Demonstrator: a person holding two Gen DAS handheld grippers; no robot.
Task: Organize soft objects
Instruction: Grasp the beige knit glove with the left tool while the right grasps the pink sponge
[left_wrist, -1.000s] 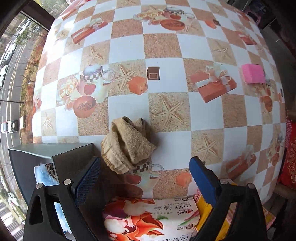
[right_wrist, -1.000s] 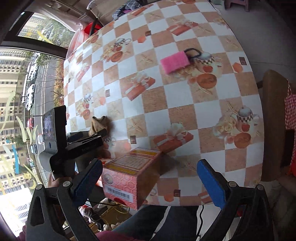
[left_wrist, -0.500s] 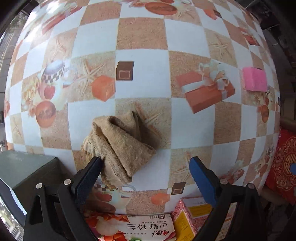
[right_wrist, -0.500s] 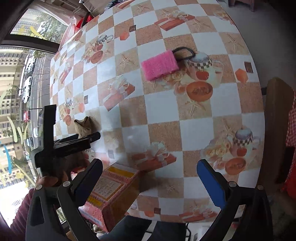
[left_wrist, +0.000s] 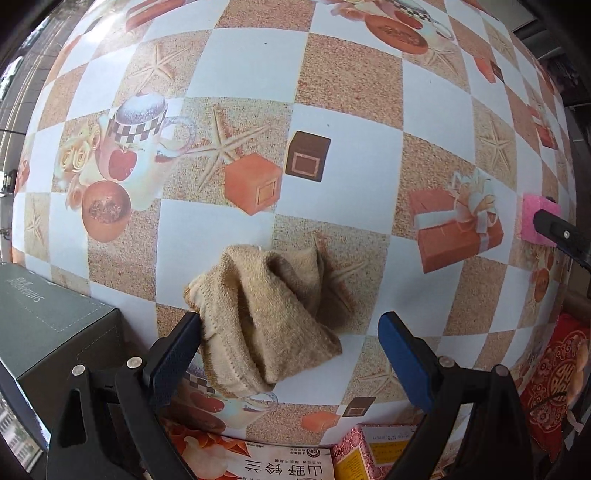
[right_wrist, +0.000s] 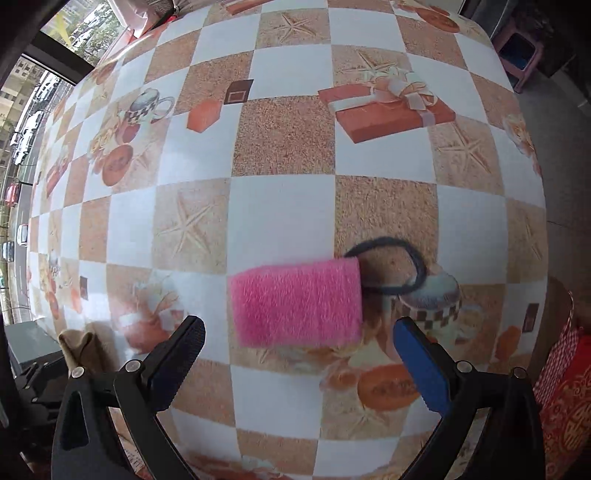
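A crumpled tan towel (left_wrist: 269, 314) lies on the checked tablecloth. My left gripper (left_wrist: 291, 354) is open around its near end, with the left finger touching the cloth's edge. The towel also shows small at the lower left of the right wrist view (right_wrist: 83, 347). A pink sponge (right_wrist: 299, 301) lies flat on the table, just beyond my open right gripper (right_wrist: 299, 363), and is centred between its fingers. It shows at the right edge of the left wrist view (left_wrist: 537, 218). A dark hair tie (right_wrist: 395, 267) lies against the sponge's right end.
A grey box (left_wrist: 51, 328) stands left of the towel. A tissue pack (left_wrist: 266, 461) and a pink-yellow carton (left_wrist: 373, 450) lie at the near table edge. A red patterned bag (left_wrist: 550, 384) hangs on the right. The right gripper's finger (left_wrist: 561, 236) reaches in by the sponge.
Both grippers moved forward and down: the left closed in on the towel, the right swung from the carton to just short of the pink sponge. Both stayed open.
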